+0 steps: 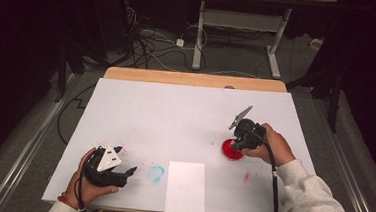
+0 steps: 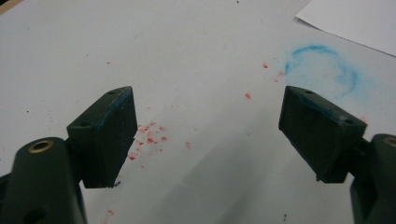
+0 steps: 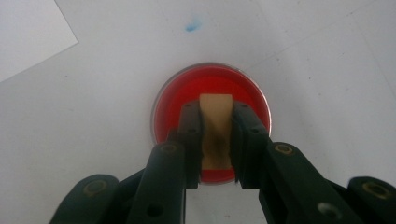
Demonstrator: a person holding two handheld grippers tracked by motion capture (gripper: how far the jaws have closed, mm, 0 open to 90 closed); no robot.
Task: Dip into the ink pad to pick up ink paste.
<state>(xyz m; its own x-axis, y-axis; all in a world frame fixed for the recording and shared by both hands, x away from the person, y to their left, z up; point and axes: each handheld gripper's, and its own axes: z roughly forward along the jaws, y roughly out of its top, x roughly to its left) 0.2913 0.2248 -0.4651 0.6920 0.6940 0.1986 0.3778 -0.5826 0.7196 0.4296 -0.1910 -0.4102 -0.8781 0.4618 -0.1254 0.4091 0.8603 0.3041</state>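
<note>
A round red ink dish sits on the white table cover at the right. My right gripper points down over it, shut on a tan wooden block whose lower end is at the red surface; I cannot tell if it touches. At the front left, my left gripper hangs open just above the cover with nothing between its jaws. Red specks lie under it.
A faint blue ring stain marks the cover beside a white paper sheet at the front edge. A small red smear lies right of the sheet. Behind the table, cables run across the floor.
</note>
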